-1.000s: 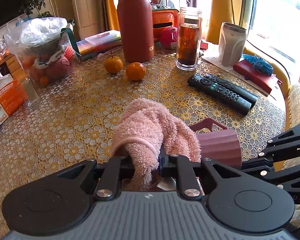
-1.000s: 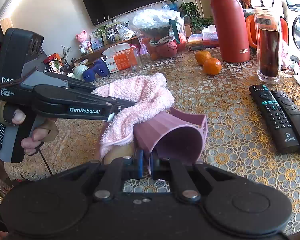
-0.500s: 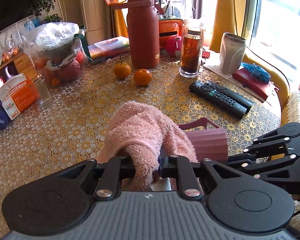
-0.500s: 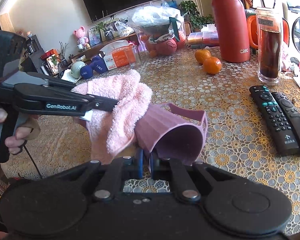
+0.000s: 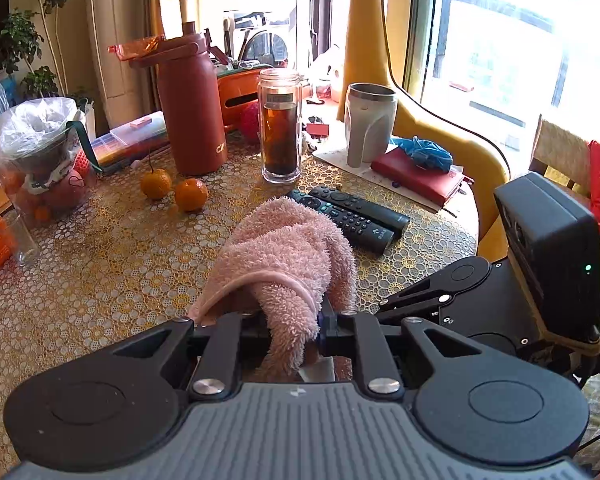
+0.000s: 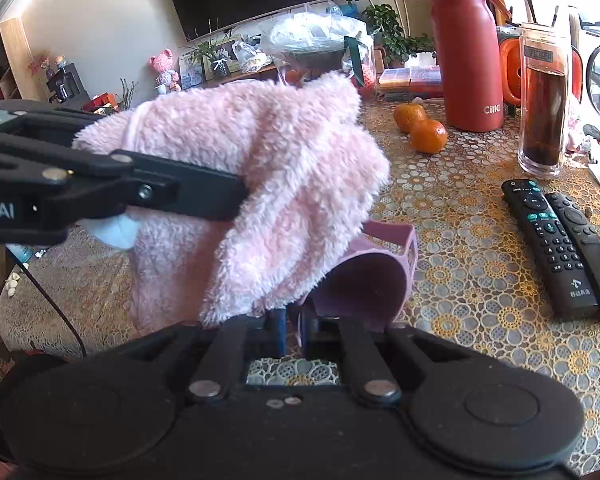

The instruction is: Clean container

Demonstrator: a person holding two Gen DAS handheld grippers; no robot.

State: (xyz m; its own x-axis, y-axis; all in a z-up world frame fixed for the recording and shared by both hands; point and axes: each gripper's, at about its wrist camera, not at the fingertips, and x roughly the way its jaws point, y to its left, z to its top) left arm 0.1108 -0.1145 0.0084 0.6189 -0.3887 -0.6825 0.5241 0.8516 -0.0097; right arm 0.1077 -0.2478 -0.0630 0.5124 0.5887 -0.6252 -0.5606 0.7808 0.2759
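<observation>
A fluffy pink towel (image 5: pixel 288 256) is clamped in my left gripper (image 5: pixel 290 322), which is shut on it. In the right wrist view the same pink towel (image 6: pixel 276 184) hangs from the left gripper's fingers (image 6: pixel 188 190) and drapes over a mauve ribbed cup (image 6: pixel 364 284). My right gripper (image 6: pixel 294 326) is shut on the cup's rim, holding it on its side above the table. In the left wrist view the towel hides the cup, and the right gripper's body (image 5: pixel 500 300) sits at the right.
On the gold lace tablecloth (image 5: pixel 112 252) lie two black remotes (image 5: pixel 348 216), two oranges (image 5: pixel 176 190), a glass bottle of dark tea (image 5: pixel 280 128), a red flask (image 5: pixel 190 108), a grey tumbler (image 5: pixel 370 124) and a bagged fruit basket (image 5: pixel 40 152). A red notebook (image 5: pixel 416 174) lies near the far edge.
The left gripper rose with the towel and moved over the cup, so the towel now covers most of it. The right gripper kept its hold on the cup.
</observation>
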